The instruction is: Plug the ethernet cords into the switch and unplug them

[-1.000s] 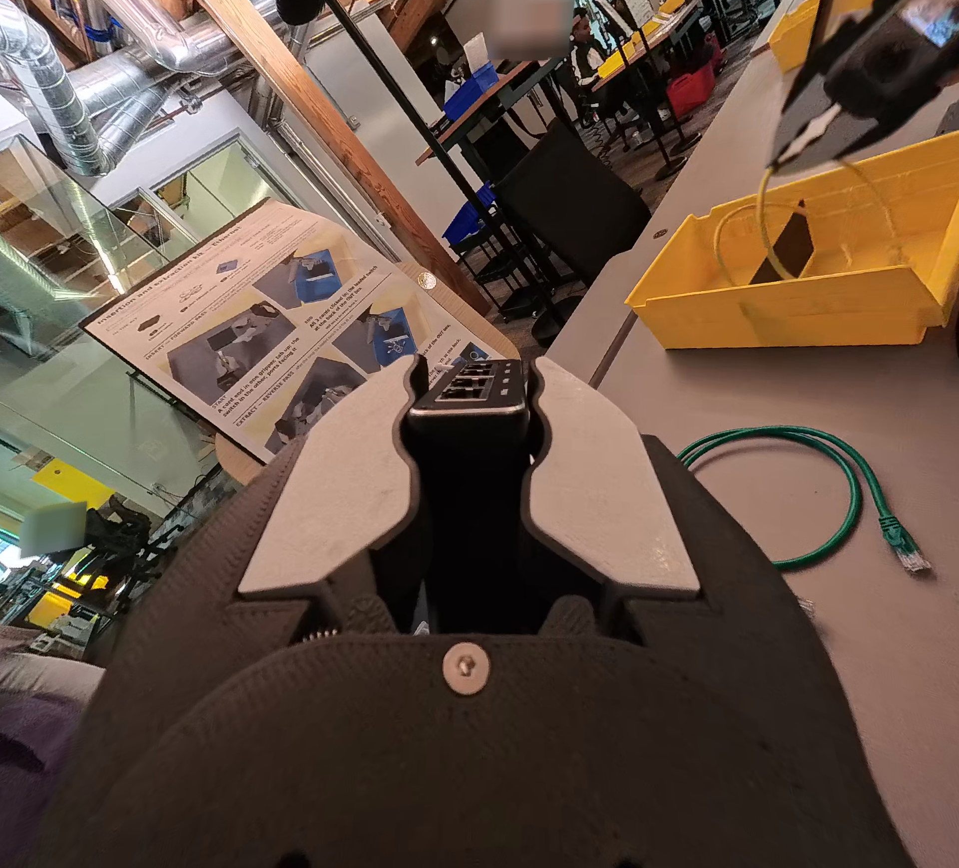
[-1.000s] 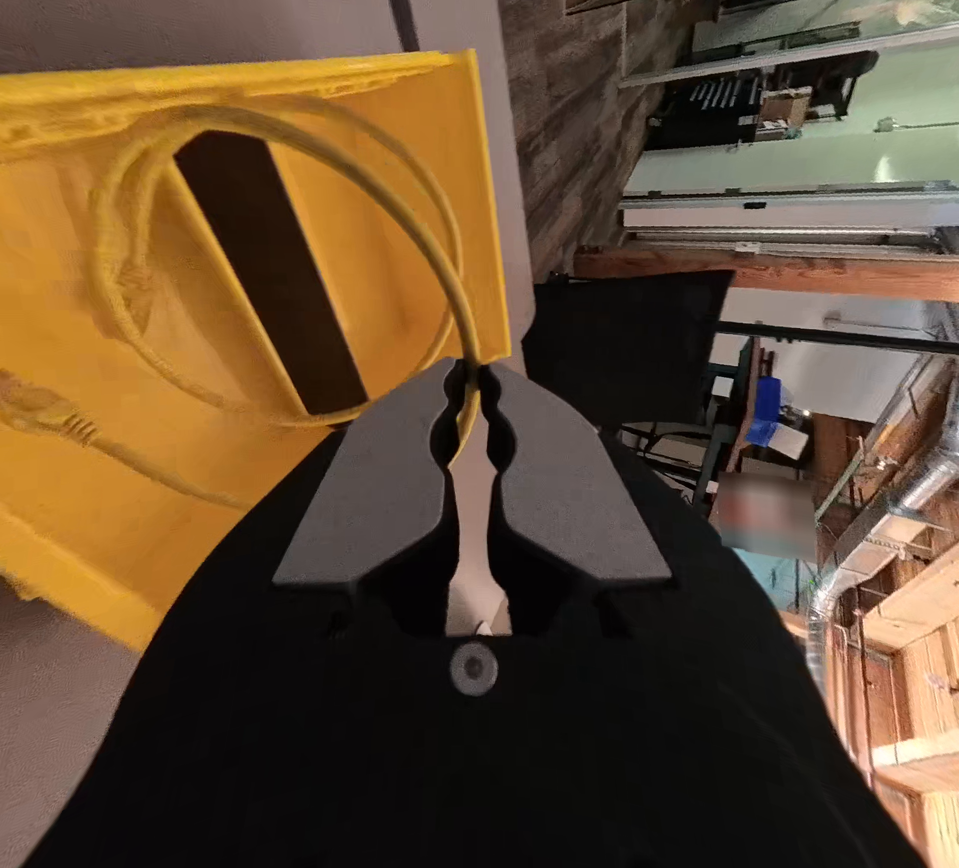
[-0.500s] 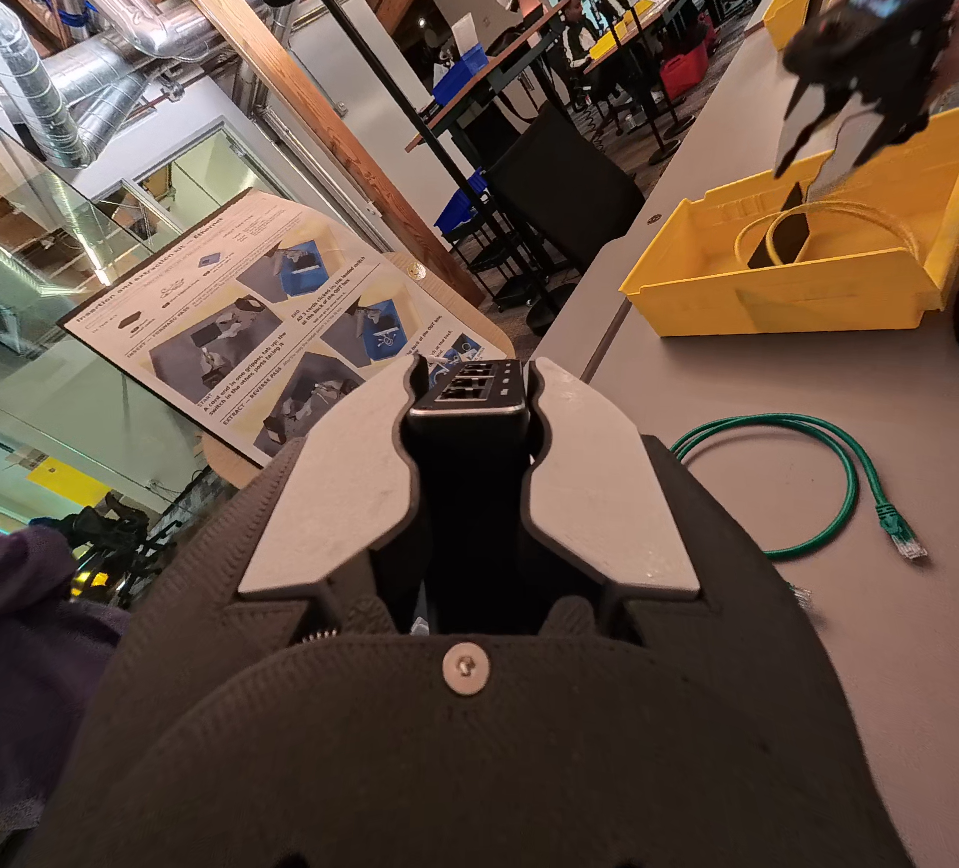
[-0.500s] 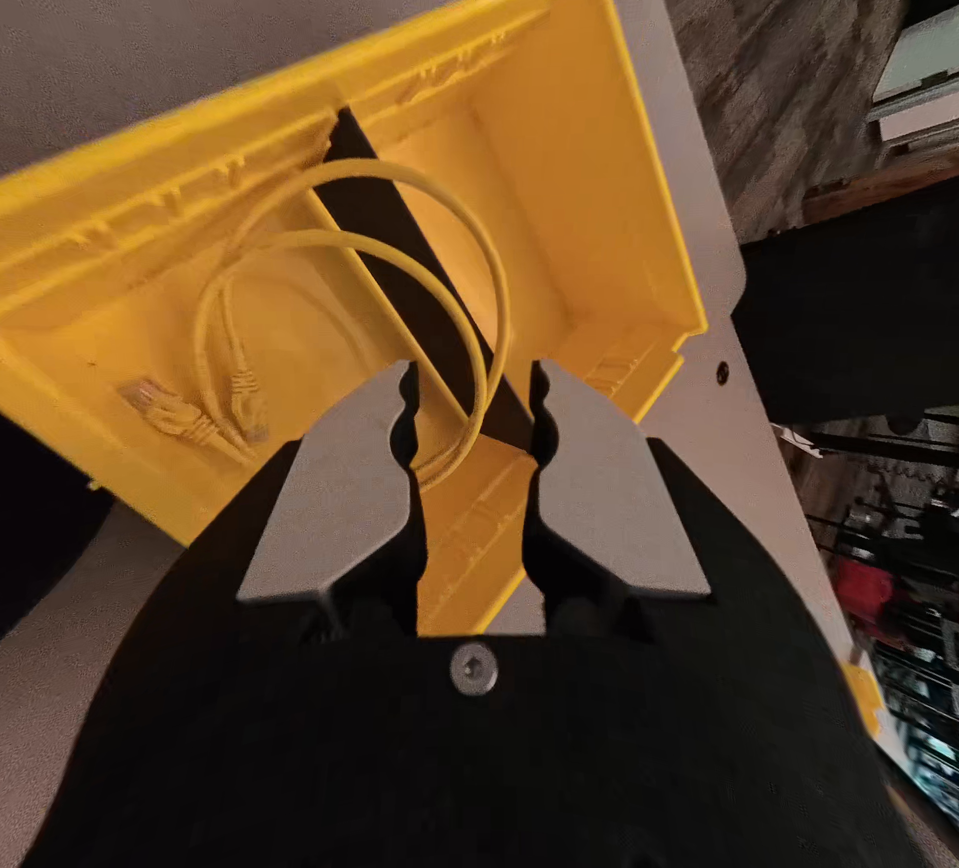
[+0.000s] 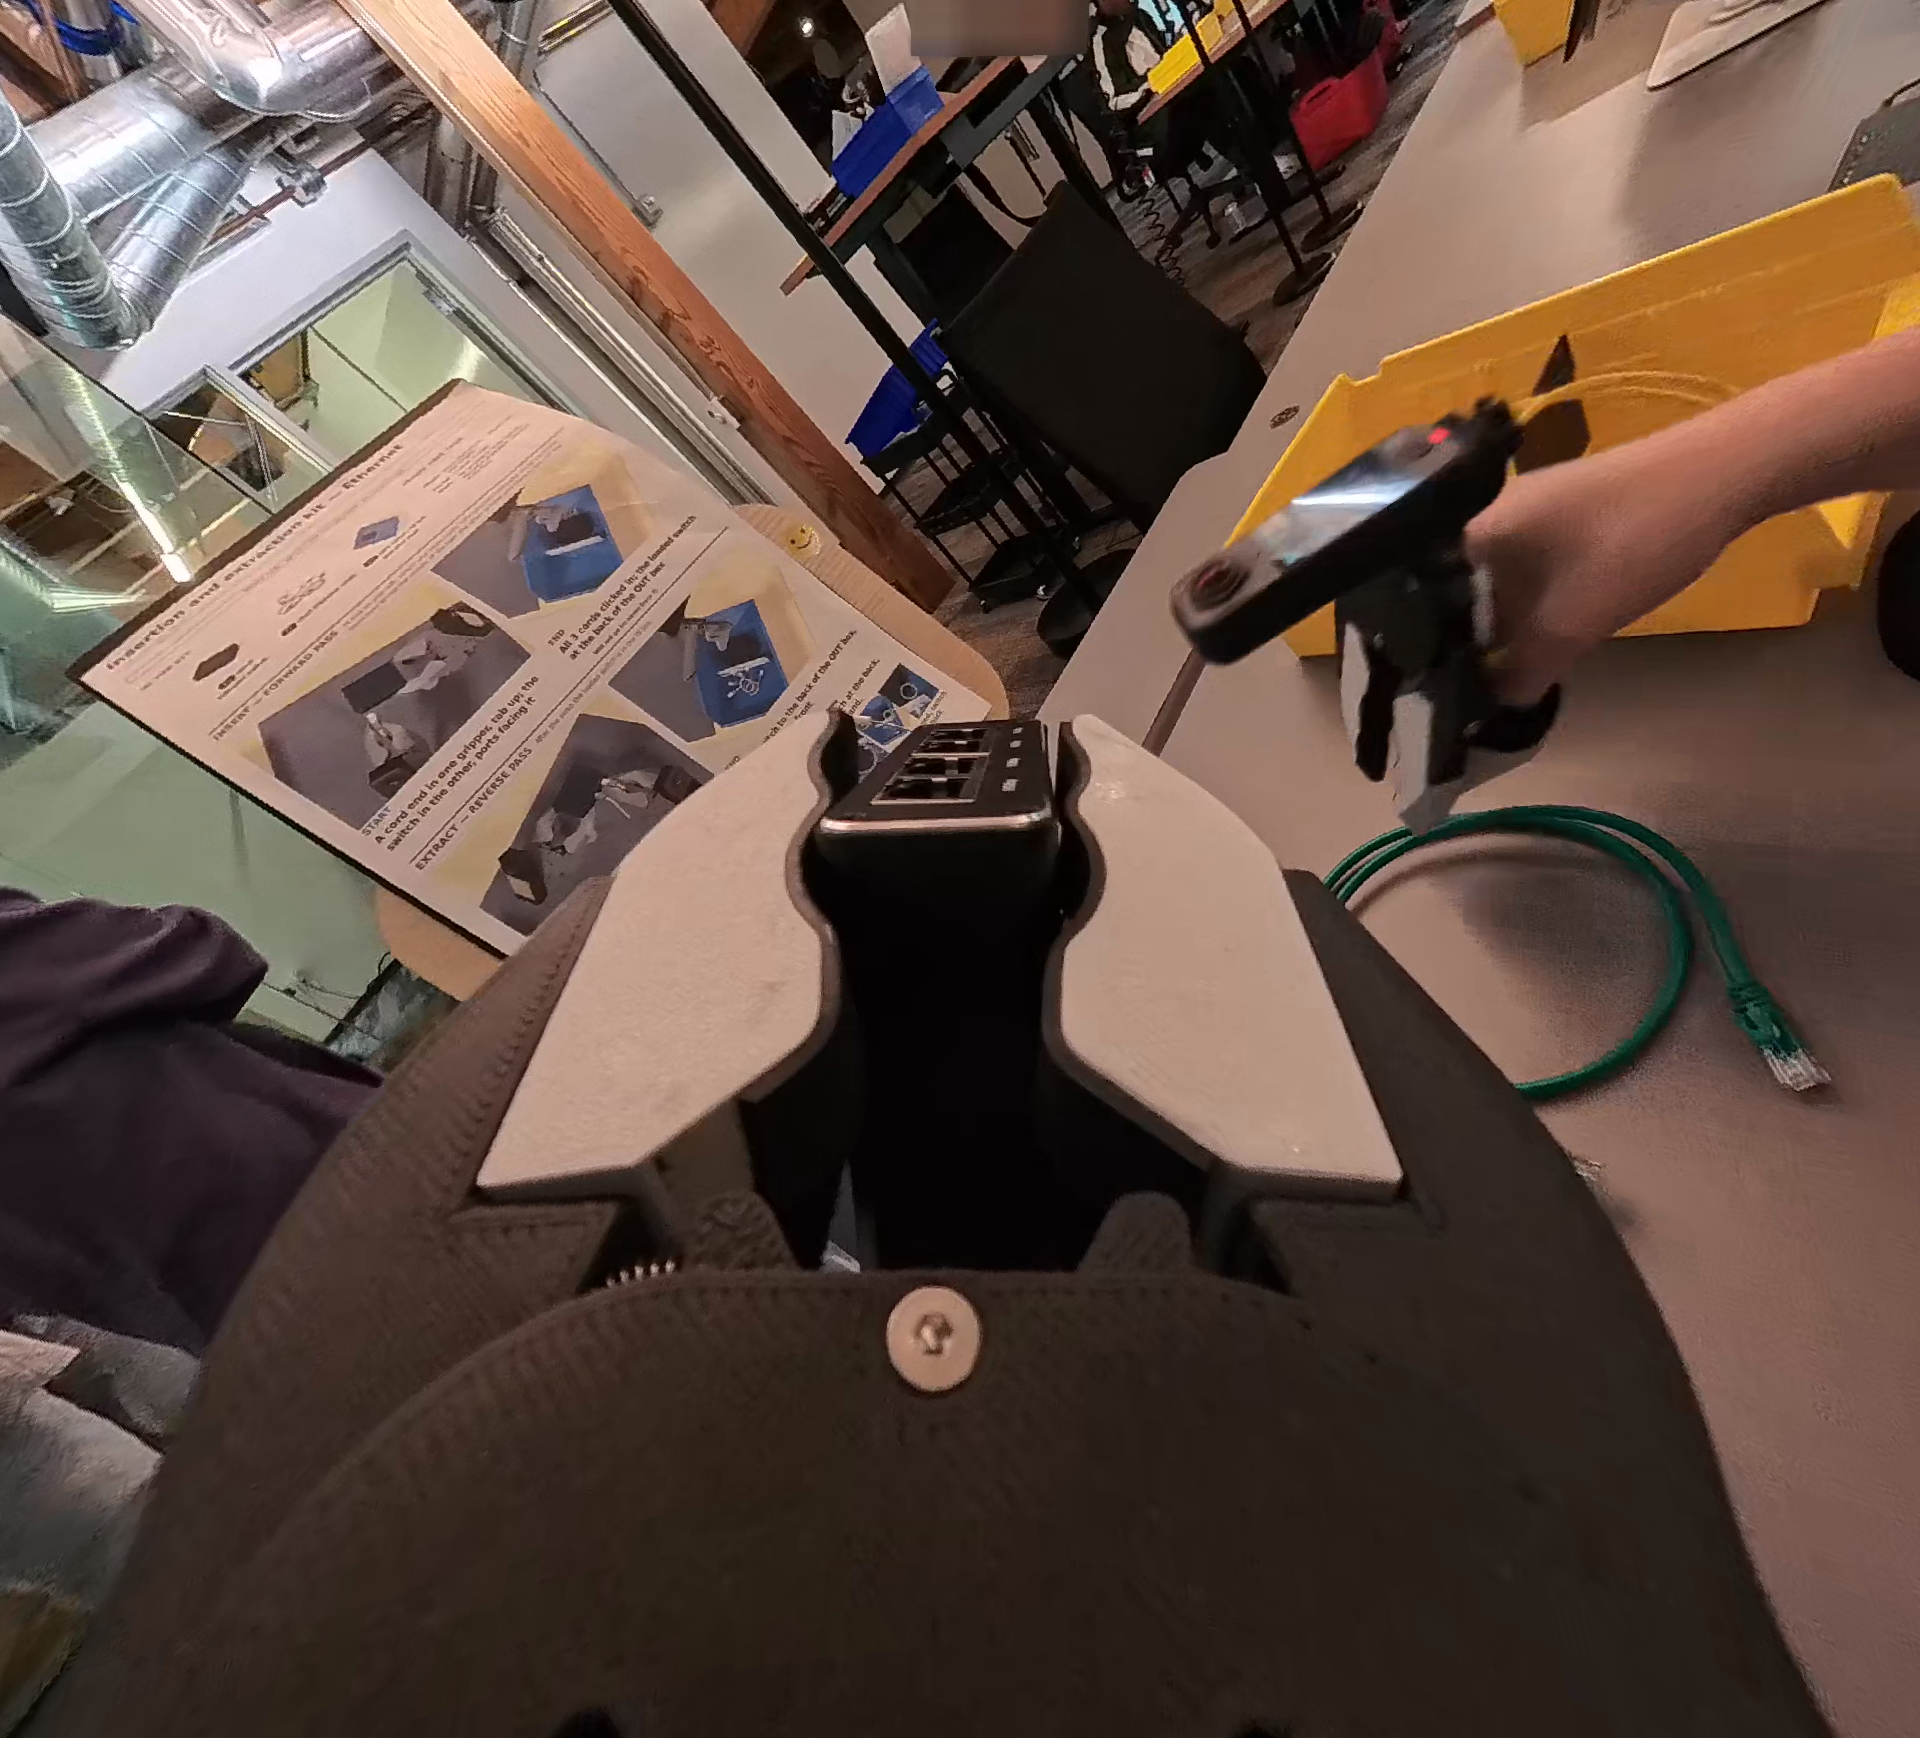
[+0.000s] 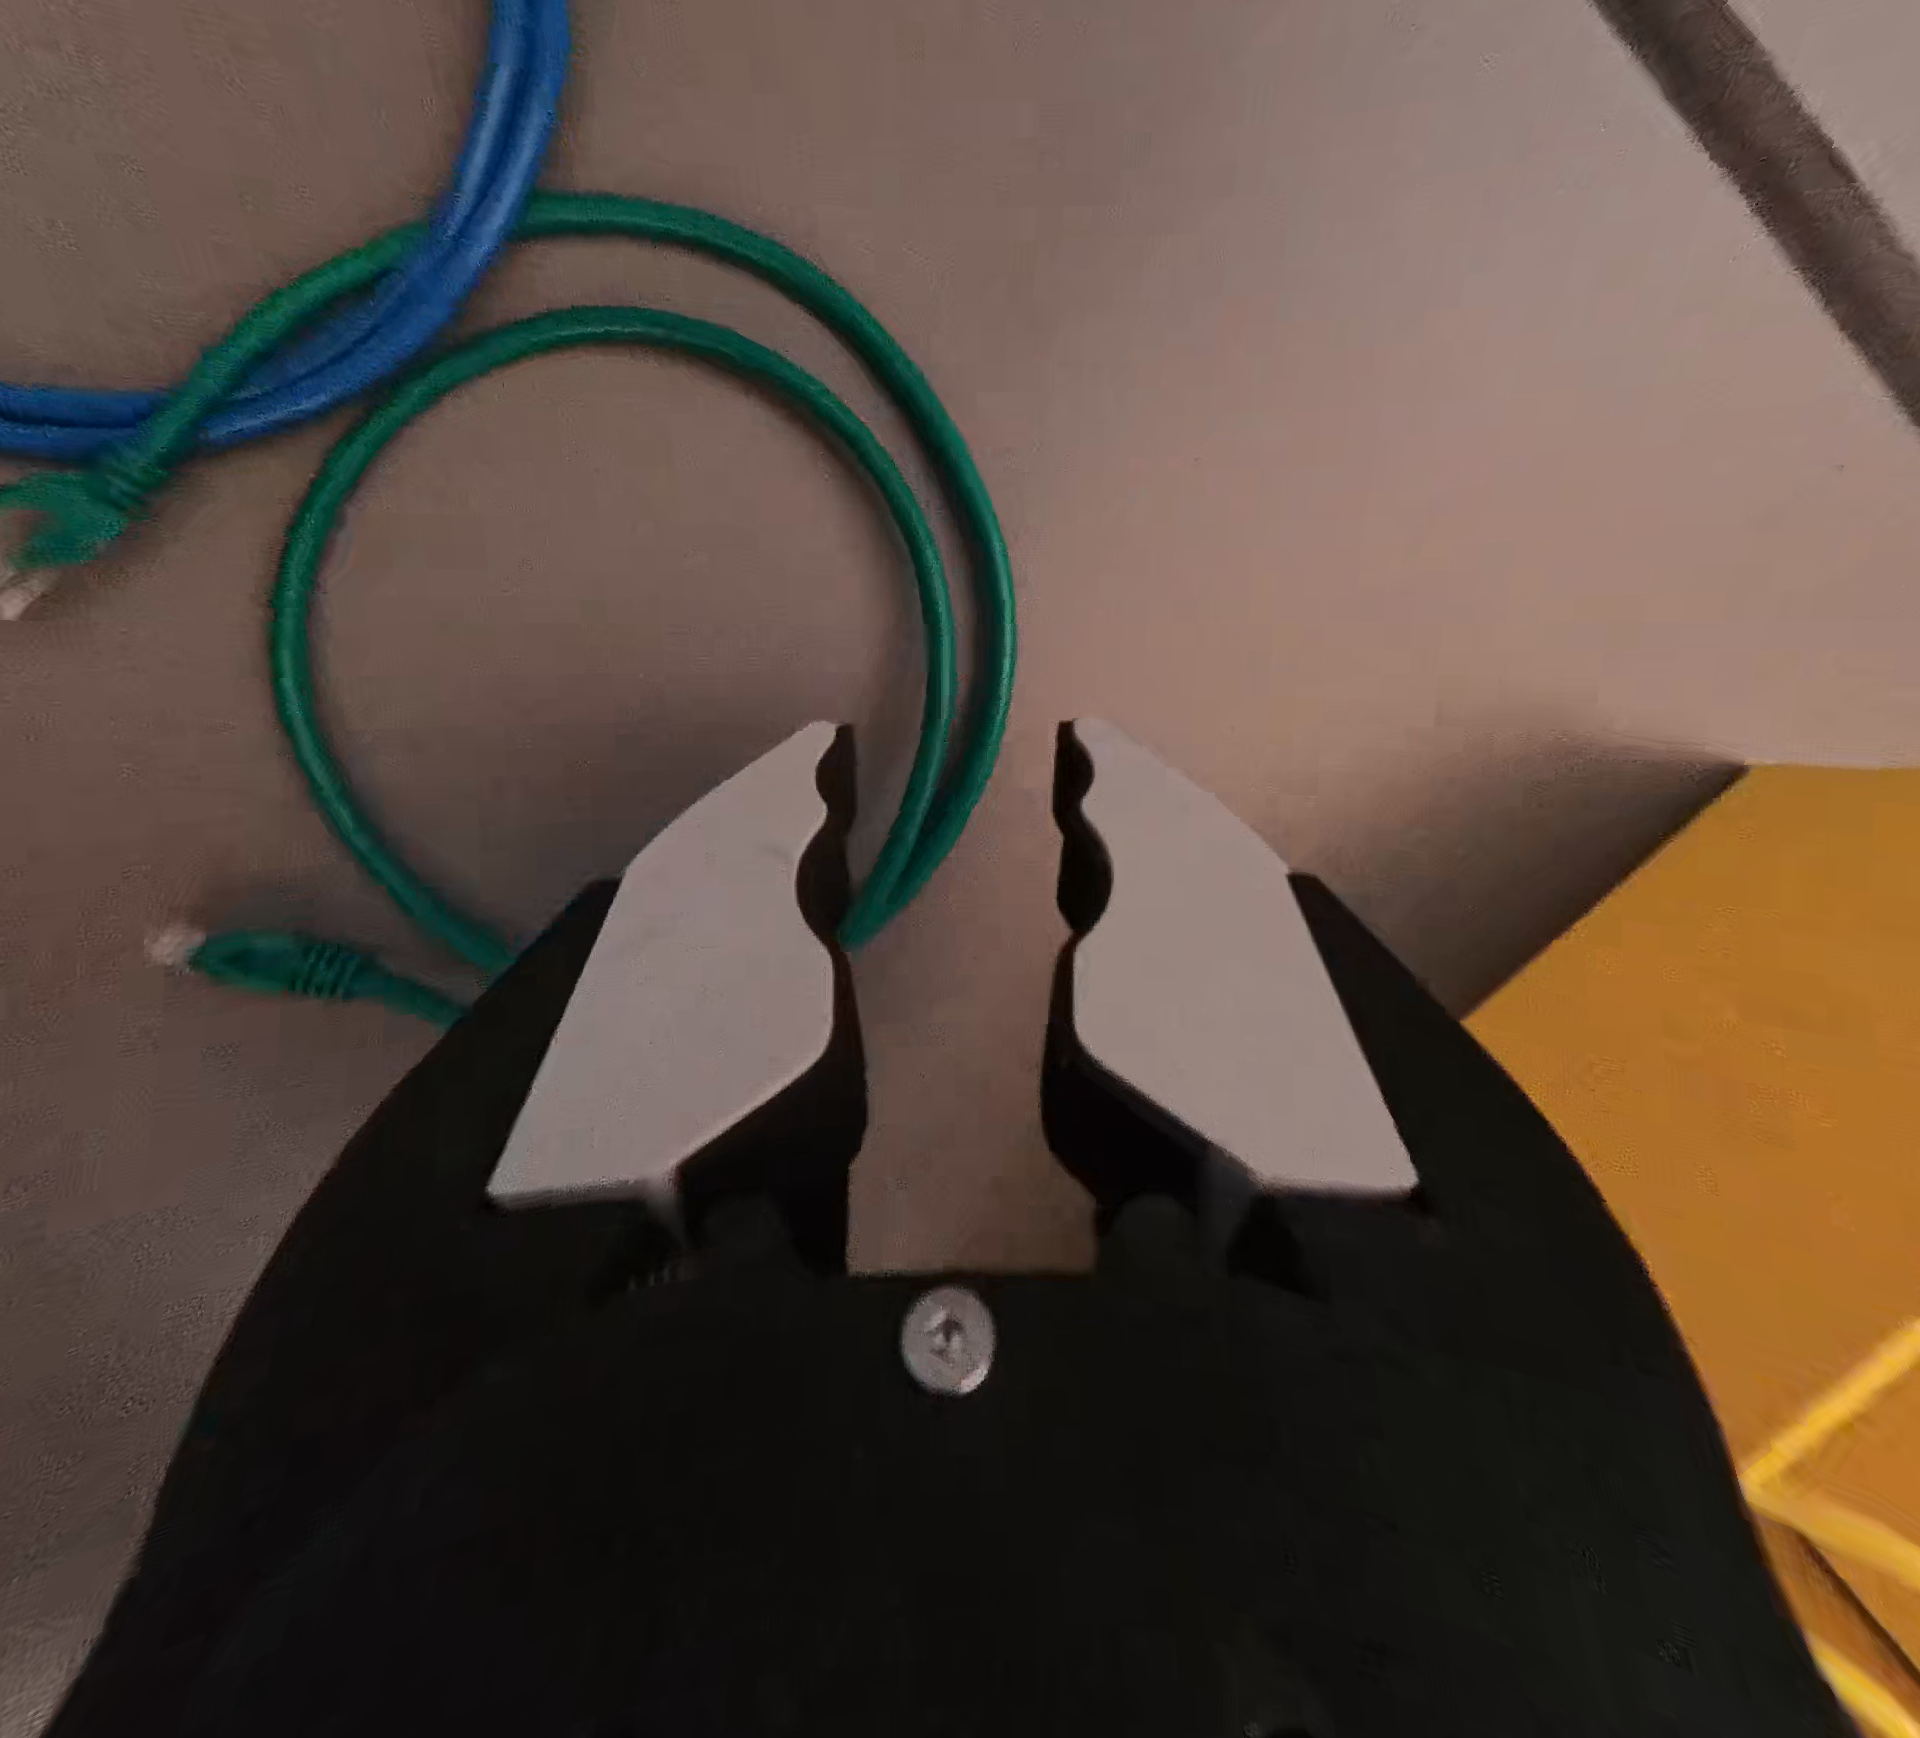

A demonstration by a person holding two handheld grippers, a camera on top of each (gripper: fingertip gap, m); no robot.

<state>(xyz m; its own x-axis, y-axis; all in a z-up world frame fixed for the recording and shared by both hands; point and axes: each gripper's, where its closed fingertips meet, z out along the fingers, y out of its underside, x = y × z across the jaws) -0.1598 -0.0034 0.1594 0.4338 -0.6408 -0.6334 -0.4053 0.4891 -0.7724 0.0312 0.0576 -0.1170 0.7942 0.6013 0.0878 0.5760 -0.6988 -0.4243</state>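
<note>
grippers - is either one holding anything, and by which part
The left gripper clamps the black switch by its two sides, ports facing out. The right gripper is open over the green cord, holding nothing.

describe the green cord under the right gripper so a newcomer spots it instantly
On the grey tabletop, just in front of the yellow plastic bin, a thin green ethernet cord lies in a loose loop under the open right gripper. Unlike the thicker blue cord crossing it, both its clear-tipped plugs show.

Grey table (image 5: 1714, 1325) with green cord (image 6: 644, 338), blue cord (image 6: 520, 78), yellow bin (image 5: 1558, 566).
</note>
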